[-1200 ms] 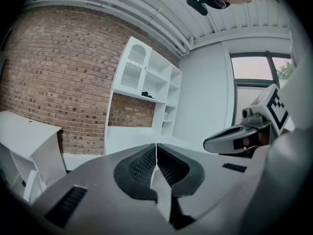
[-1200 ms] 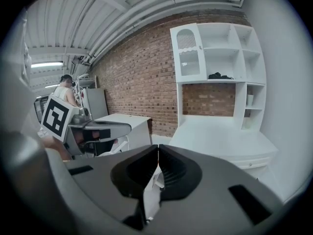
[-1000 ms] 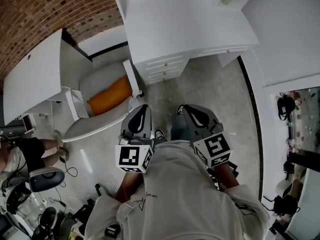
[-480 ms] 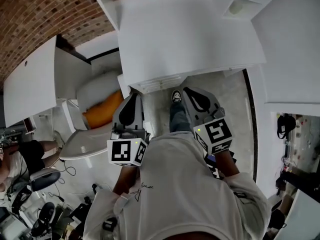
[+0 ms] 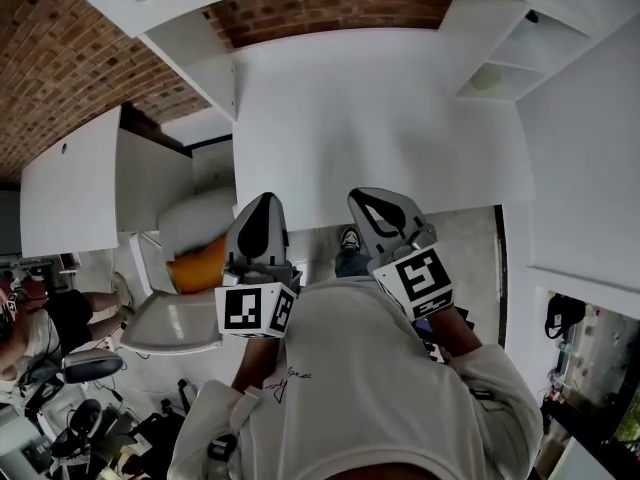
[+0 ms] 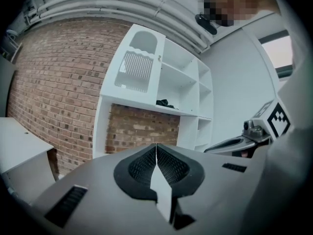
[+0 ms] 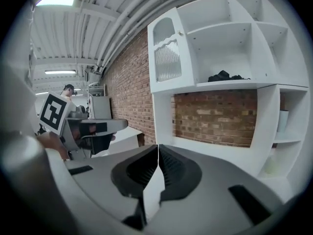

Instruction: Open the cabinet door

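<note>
The cabinet door (image 7: 167,58) is white, with an arched top and a ribbed pane. It stands closed at the upper left of a white shelf unit, and the left gripper view shows the door (image 6: 137,65) too. My left gripper (image 6: 156,146) is shut with nothing in it and is held well short of the unit. My right gripper (image 7: 158,147) is also shut and empty. In the head view the left gripper (image 5: 262,202) and right gripper (image 5: 366,198) sit side by side at the near edge of the white desk top (image 5: 380,118).
A black item (image 7: 225,76) lies on the open shelf beside the door. A white chair with an orange cushion (image 5: 195,260) stands at the left by a white side table (image 5: 70,193). A person (image 5: 40,323) sits at the far left, with cables on the floor.
Both grippers have moved forward toward the white unit. The desk top now fills the middle of the head view and its drawers have slipped out of sight. Both stay shut.
</note>
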`<state>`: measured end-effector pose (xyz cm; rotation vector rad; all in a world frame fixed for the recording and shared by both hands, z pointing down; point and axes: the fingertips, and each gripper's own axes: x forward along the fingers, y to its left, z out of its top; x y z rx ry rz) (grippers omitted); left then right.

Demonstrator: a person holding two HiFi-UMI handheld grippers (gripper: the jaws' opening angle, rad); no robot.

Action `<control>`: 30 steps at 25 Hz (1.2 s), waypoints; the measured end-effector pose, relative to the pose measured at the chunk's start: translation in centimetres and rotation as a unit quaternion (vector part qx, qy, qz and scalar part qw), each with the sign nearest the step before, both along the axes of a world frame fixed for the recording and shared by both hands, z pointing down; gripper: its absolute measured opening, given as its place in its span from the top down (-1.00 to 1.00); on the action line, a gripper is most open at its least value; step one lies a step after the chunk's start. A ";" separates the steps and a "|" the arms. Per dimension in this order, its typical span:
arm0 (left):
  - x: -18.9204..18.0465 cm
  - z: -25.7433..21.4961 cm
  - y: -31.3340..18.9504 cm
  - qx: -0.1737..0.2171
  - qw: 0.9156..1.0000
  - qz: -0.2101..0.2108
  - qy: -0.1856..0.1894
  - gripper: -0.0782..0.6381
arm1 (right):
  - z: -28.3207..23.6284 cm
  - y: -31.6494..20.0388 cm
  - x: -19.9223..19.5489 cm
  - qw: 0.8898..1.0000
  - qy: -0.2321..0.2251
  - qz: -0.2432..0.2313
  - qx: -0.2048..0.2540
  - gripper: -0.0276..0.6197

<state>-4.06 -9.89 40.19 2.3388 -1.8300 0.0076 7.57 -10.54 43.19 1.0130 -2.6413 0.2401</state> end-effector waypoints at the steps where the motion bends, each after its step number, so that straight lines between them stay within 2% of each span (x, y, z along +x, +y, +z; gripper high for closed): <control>1: 0.4 -0.3 -0.8 0.003 1.000 -0.003 0.000 0.73 | 0.0 -0.9 0.2 1.000 -0.002 -0.006 -0.001 0.83; 6: 0.9 -1.3 -3.3 0.008 1.000 -0.014 -0.005 0.73 | -1.3 -3.8 -0.9 0.999 -0.029 -0.032 0.000 0.83; 11: 0.3 -0.6 -4.3 0.000 1.000 -0.017 -0.002 0.73 | -4.3 -6.7 -2.8 0.997 -0.042 -0.046 0.049 0.83; 15: 0.1 0.1 -5.0 -0.010 1.000 0.002 0.005 0.73 | -7.8 -9.7 -3.7 0.994 -0.055 -0.032 0.091 0.83; 21: 0.8 -1.7 -6.6 0.016 0.999 0.041 0.009 0.73 | -13.7 -14.7 -3.8 0.985 -0.075 -0.018 0.154 0.83; 30: -1.6 -2.0 -8.8 0.027 0.999 0.032 0.022 0.73 | -17.3 -19.8 -4.7 0.980 -0.077 0.003 0.185 0.82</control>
